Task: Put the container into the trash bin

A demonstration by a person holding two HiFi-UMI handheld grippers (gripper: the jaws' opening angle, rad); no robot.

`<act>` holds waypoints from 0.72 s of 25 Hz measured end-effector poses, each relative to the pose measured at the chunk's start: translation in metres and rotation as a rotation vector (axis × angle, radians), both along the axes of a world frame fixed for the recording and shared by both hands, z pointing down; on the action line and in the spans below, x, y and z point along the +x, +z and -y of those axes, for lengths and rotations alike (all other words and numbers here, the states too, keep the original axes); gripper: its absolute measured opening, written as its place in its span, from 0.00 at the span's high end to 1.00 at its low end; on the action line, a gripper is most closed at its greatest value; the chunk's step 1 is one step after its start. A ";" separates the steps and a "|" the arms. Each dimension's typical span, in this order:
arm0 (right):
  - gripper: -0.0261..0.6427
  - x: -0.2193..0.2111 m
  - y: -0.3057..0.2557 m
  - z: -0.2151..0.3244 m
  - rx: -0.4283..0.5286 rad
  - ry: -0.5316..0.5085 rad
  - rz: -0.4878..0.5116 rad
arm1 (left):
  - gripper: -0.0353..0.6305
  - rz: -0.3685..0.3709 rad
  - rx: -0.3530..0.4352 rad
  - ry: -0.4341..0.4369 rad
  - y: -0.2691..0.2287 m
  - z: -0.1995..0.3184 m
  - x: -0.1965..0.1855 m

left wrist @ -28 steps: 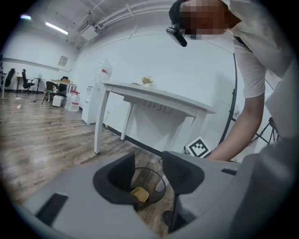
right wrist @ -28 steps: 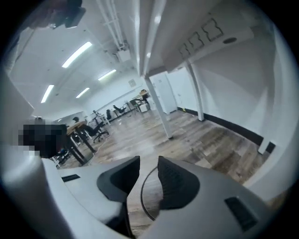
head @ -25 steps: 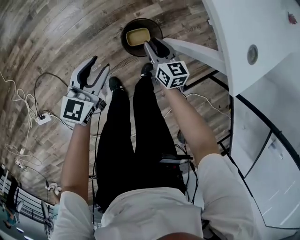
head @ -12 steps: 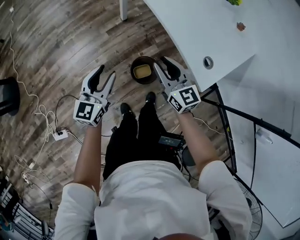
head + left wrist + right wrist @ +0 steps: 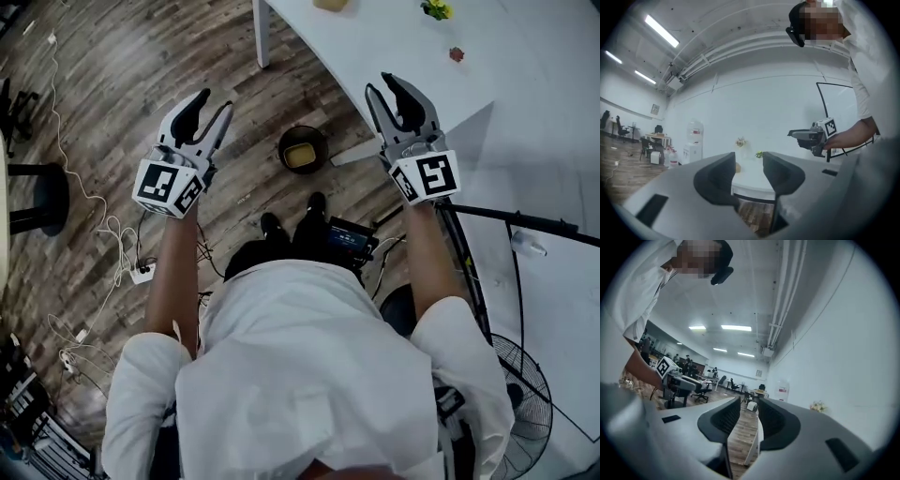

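Your left gripper [image 5: 214, 105] sits in the upper left of the head view, over the wood floor [image 5: 112, 84]. Its jaws stand moderately apart with nothing between them. Your right gripper [image 5: 384, 86] is at upper centre-right, overlapping the edge of the white table [image 5: 525, 84] in the frame. Its jaws keep a narrow gap and are empty too. The container [image 5: 300, 156], a yellowish tub, lies inside the dark round trash bin [image 5: 284, 141]. The bin stands on the floor between the two grippers in the frame, just beside the table's edge. Neither gripper touches it. In each gripper view the other gripper shows off to the side, well apart.
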State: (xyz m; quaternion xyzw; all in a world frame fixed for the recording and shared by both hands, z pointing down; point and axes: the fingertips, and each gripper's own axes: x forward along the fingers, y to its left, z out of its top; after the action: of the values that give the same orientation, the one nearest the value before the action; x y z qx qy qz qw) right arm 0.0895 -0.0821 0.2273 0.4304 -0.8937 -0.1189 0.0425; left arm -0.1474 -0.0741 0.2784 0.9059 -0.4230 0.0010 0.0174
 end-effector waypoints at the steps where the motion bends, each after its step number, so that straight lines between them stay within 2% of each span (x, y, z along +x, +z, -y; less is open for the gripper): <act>1: 0.75 0.002 -0.014 -0.005 0.018 0.006 0.013 | 0.67 -0.002 0.016 0.003 -0.015 -0.002 -0.004; 5: 0.75 0.024 -0.062 -0.028 0.086 0.062 0.092 | 0.68 0.036 0.099 0.035 -0.066 -0.009 -0.006; 9: 0.75 0.048 -0.079 -0.054 0.124 0.132 0.171 | 0.69 0.011 0.147 0.052 -0.096 -0.014 -0.005; 13: 0.75 0.055 -0.074 -0.065 0.101 0.168 0.211 | 0.69 -0.018 0.149 0.062 -0.099 -0.024 -0.005; 18: 0.75 0.066 -0.069 -0.055 0.068 0.197 0.208 | 0.69 -0.027 0.158 0.083 -0.099 -0.026 0.008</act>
State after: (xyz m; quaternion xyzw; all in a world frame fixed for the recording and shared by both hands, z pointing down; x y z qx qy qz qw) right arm 0.1550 -0.0270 0.1588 0.5274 -0.8422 -0.0992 -0.0533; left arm -0.1396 -0.0482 0.1792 0.9211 -0.3838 -0.0436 -0.0483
